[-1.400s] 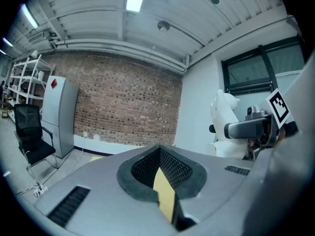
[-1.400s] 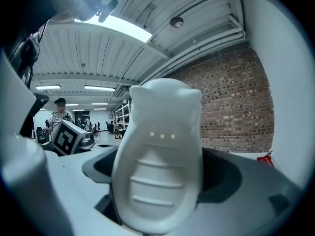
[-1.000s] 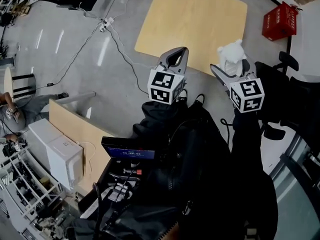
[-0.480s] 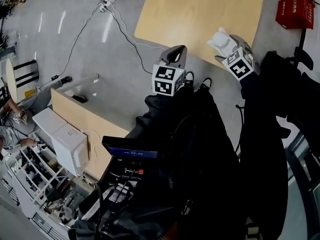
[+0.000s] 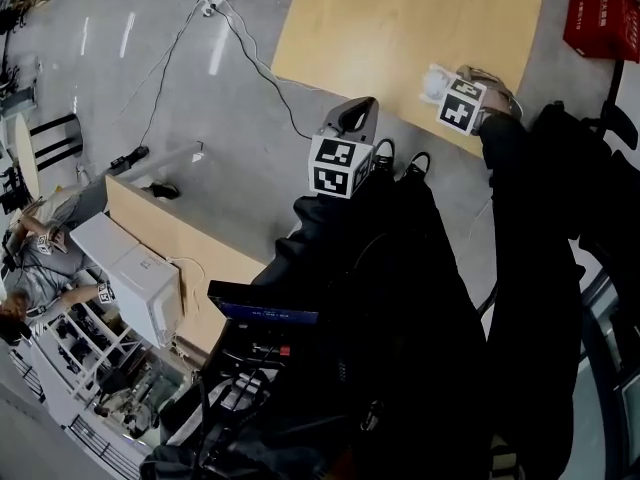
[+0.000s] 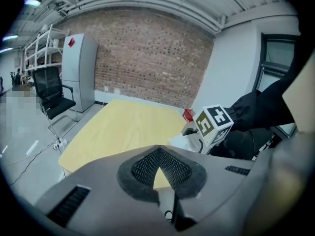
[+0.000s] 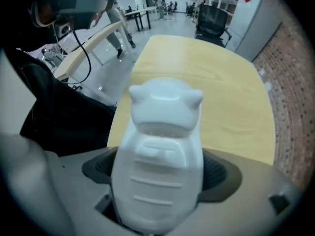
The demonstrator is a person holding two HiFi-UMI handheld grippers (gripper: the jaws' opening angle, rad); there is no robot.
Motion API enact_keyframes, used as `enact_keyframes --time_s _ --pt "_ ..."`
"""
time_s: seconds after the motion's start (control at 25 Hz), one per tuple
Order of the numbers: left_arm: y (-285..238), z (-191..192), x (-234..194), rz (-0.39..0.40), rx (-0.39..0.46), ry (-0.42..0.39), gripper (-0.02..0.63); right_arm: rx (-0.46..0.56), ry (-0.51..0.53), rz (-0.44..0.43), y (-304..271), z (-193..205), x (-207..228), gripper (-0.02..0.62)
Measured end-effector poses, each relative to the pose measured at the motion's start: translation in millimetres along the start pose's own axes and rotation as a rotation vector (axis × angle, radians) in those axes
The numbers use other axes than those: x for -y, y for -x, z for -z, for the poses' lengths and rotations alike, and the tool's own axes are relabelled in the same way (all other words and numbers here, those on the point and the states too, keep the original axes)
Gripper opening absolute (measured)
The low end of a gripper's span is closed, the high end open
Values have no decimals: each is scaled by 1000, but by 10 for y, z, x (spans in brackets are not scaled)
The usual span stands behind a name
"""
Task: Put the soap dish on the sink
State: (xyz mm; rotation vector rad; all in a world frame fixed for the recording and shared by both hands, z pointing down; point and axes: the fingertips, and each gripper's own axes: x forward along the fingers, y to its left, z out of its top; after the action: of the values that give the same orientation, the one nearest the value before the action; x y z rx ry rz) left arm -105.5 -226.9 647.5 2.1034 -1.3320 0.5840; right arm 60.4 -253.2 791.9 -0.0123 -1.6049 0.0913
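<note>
Since 1 s ago, right gripper has swung fwd and away from the body: it was level w/ left gripper, now it's out over the near edge of the wooden table. Left gripper has hardly shifted.

Soap dish is up in the air, clamped in the right gripper, its eared end sticking out past the jaw tips and the tabletop below it. Right jaws are pressed on its lower body, one pad each side. Left gripper's pads are closed on each other w/ nothing between them, only a small notch of table showing through.

Handling (judgement): white, moulded, animal-shaped piece w/ raised ribs, so prob. stiff and light. Surface looks smooth, so it could slip or twist if the grip slackens; may chip if dropped, material not clear. Best hold is approx. where it is now, across the broad lower body, pads on the sides, not on the narrow ears.

Count: 1 soap dish, 2 grippers, 1 table, 1 red crate on the floor beyond. No sink in any view, so the drop-off spot can't be judged yet; carry phase only.
</note>
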Motion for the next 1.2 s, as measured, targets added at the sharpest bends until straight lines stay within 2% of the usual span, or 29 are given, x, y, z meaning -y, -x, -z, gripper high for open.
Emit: enact_keyframes --time_s 0.12,0.32,0.56,0.76,0.92,1.0,1.12,1.2 --pt "-1 19 -10 -1 -6 7 3 -86 69 -22 -112 40 9 508" --pt "2 37 -22 -1 -11 11 3 -129 112 -43 -221 57 -9 508" --pt "12 66 -35 -2 -8 12 3 -133 111 -55 -344 110 -74 508" --pt "30 125 -35 -1 -20 25 3 -91 90 -66 -355 75 -72 508" --pt "64 76 -33 -7 -7 17 3 34 54 -69 -158 -68 -62 511" --pt "106 24 -7 -6 6 12 3 123 3 -45 49 -159 -49 511" --pt "135 -121 58 14 45 15 3 305 -145 56 559 -287 86 511" --pt "208 -260 152 25 68 23 3 475 -290 99 1044 -352 90 509"
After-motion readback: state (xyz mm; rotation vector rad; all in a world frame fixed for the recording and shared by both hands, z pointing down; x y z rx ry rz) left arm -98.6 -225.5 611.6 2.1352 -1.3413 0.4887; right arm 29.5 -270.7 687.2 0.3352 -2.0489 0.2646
